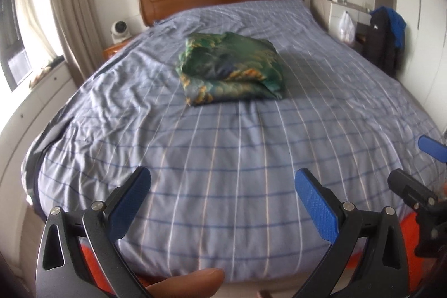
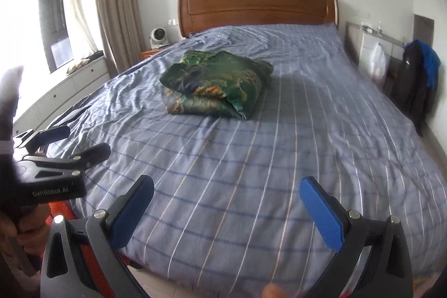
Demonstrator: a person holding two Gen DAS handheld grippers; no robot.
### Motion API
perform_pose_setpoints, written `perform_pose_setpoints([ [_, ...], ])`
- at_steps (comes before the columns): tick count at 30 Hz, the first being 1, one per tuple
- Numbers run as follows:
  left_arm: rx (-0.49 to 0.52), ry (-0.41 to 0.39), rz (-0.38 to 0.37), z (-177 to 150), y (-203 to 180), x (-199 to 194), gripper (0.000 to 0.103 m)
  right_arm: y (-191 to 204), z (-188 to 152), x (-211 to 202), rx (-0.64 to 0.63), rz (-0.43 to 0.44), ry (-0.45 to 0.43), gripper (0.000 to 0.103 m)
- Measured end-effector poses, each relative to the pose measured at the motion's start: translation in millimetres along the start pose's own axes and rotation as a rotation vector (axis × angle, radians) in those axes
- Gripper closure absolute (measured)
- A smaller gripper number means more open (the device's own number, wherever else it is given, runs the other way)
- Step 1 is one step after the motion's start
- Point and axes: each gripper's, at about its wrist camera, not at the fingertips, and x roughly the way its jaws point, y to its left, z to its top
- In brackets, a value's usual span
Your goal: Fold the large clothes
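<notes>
**Folded bundle on the bed, both grippers held back**

At the centre of the frame a green patterned garment [image 2: 216, 84] lay folded in a thick bundle on the blue checked bedspread [image 2: 279, 158]. The right gripper [image 2: 226, 187] hovered at the bottom edge, its jaws spread wide with nothing between them, well apart from the bundle. At lower left the left gripper [image 2: 78, 143] hung near the bedspread's edge, also wide apart. A wooden headboard [image 2: 257, 10] stood behind.
</notes>
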Motion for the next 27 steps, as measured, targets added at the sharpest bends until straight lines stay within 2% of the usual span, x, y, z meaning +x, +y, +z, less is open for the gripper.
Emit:
perform_pose_setpoints([
  [5, -0.025, 0.044, -0.03, 1.6, -5.3, -8.7, 0.0, 7.4, -9.2, -13.9, -0.04, -0.033, 0.01, 0.0],
  [9, -0.016, 0.02, -0.025, 5.0, -7.2, -18.2, 0.0, 9.0, -8.3, -16.3, -0.043, -0.06, 0.013, 0.0],
  [14, 0.002, -0.006, -0.001, 6.3, -9.0, -21.3, 0.0, 7.9, -4.8, -17.2, -0.02, -0.016, -0.005, 0.0],
  [19, -0.017, 0.019, 0.008, 3.6, -6.9, -14.0, 0.0, 10.8, -6.7, -2.2, -0.032, -0.043, 0.045, 0.0],
  [27, -0.023, 0.016, 0.003, 5.5, -3.8, -16.2, 0.0, 6.4, 3.0, -12.4, -0.016, -0.069, 0.017, 0.0],
])
